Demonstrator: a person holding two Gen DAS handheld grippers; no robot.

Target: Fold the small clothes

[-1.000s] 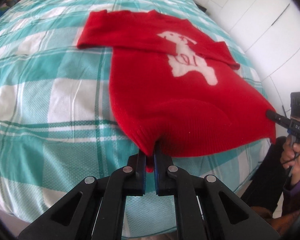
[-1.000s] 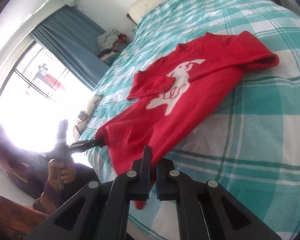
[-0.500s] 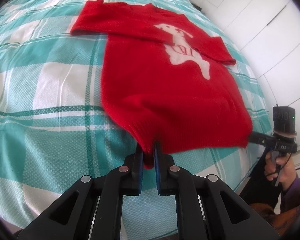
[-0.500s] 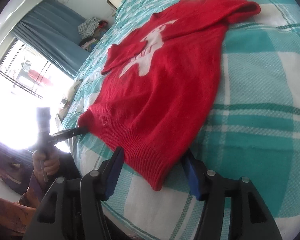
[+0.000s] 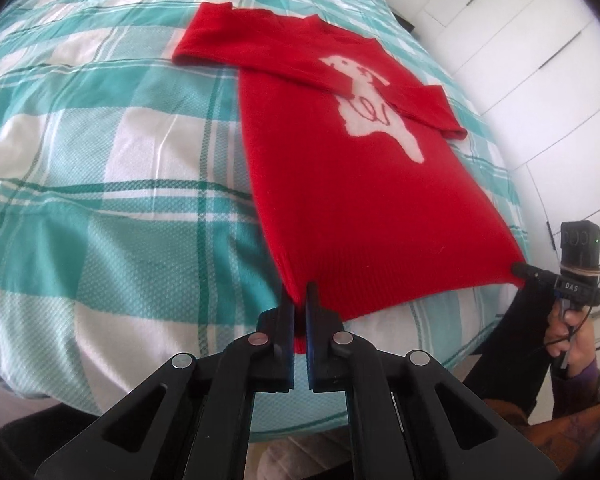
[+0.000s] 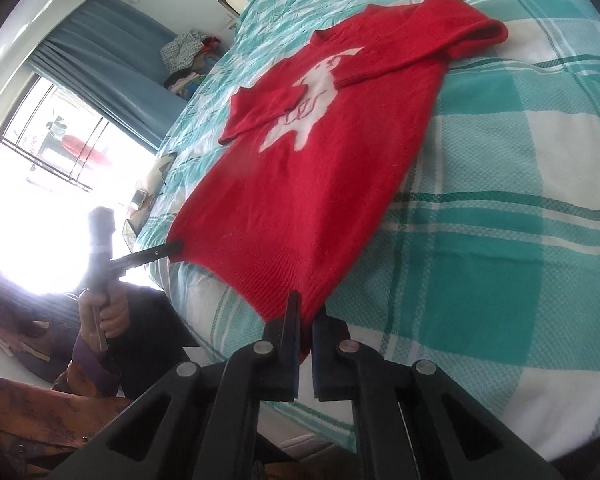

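A small red sweater [image 5: 352, 184] with a white animal design lies flat on the bed, both sleeves folded across its chest. It also shows in the right wrist view [image 6: 300, 176]. My left gripper [image 5: 300, 300] is shut on the hem's left corner. My right gripper [image 6: 306, 312] is shut on the hem's right corner; it shows in the left wrist view [image 5: 518, 270] at the far hem corner. The left gripper shows in the right wrist view [image 6: 176, 246]. The hem is stretched taut between them at the bed's near edge.
The bed has a teal and white checked cover [image 5: 100, 160]. White wardrobe doors [image 5: 540, 60] stand to the right. A window with blue curtains [image 6: 112, 64] and a pile of clothes [image 6: 188, 60] lie beyond the bed's far side.
My right gripper opened half a second ago and has shut again on the hem corner. The sweater has been pulled flatter and straighter toward the bed's near edge.
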